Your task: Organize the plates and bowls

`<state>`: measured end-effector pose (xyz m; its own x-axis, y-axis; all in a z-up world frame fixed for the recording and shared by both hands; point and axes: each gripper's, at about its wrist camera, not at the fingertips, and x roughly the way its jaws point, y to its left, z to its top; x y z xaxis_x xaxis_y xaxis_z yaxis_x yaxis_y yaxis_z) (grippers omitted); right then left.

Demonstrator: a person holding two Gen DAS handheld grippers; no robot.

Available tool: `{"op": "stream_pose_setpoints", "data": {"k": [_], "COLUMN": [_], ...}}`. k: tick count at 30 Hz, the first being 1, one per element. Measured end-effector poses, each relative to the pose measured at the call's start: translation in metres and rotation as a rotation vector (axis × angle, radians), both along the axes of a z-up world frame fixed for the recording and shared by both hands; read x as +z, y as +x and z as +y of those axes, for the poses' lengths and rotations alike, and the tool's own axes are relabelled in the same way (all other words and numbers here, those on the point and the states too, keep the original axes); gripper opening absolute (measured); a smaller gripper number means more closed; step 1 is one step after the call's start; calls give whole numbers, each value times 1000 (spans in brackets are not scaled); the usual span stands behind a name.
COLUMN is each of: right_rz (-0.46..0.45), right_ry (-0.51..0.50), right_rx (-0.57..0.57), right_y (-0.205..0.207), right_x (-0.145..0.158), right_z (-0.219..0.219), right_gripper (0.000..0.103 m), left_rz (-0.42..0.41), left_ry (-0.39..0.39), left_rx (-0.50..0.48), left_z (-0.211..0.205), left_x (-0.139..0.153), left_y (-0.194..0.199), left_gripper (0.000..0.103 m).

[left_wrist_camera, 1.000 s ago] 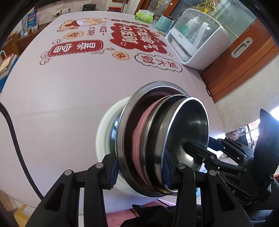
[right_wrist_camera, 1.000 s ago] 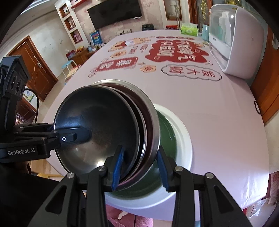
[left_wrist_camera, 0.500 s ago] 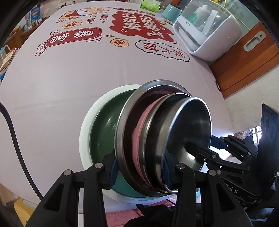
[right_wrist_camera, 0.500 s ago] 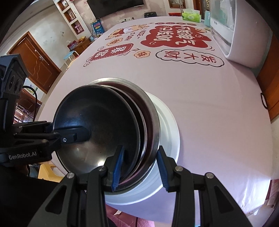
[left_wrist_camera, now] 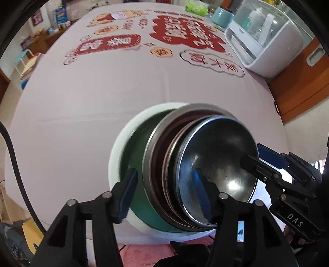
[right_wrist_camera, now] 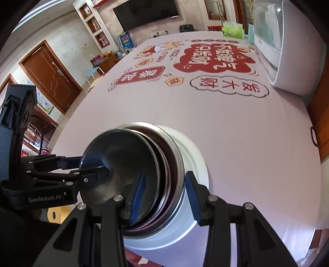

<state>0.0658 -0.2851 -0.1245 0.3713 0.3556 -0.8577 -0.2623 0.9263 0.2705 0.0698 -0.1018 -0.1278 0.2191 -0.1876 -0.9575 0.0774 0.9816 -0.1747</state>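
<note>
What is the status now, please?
Left gripper and right gripper opening, astride the stacked steel bowls. Stack sits in the white bowl. Nothing in the way.

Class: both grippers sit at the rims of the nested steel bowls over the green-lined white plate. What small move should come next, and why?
Probably draw both grippers back off the rims. The steel bowls look set down in the white plate, and the left gripper and right gripper are opening, pads apparently off the rims.

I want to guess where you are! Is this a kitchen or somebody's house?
Probably a home's living and dining room: a wall television, bookshelves, and a big table holding a countertop sterilizer.
</note>
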Motion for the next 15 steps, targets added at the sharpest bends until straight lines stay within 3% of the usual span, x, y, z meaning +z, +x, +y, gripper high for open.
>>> {"op": "stream_pose_setpoints", "data": {"k": [7, 9, 15], "right_rz": [-128, -161, -246], "right_ry": [-88, -84, -86], "right_rx": [28, 27, -3], "right_y": [-5, -6, -18], "right_x": [22, 33, 69], "right_z": [5, 3, 0], "right_gripper": [45, 55, 70], "left_rz": [-82, -128, -264], "left_ry": [39, 41, 114], "left_rx": [53, 59, 63], "left_z": [4, 5, 1], "left_x": [23, 38, 81], "left_y": [-5, -7, -15], "left_gripper": [60, 64, 70]}}
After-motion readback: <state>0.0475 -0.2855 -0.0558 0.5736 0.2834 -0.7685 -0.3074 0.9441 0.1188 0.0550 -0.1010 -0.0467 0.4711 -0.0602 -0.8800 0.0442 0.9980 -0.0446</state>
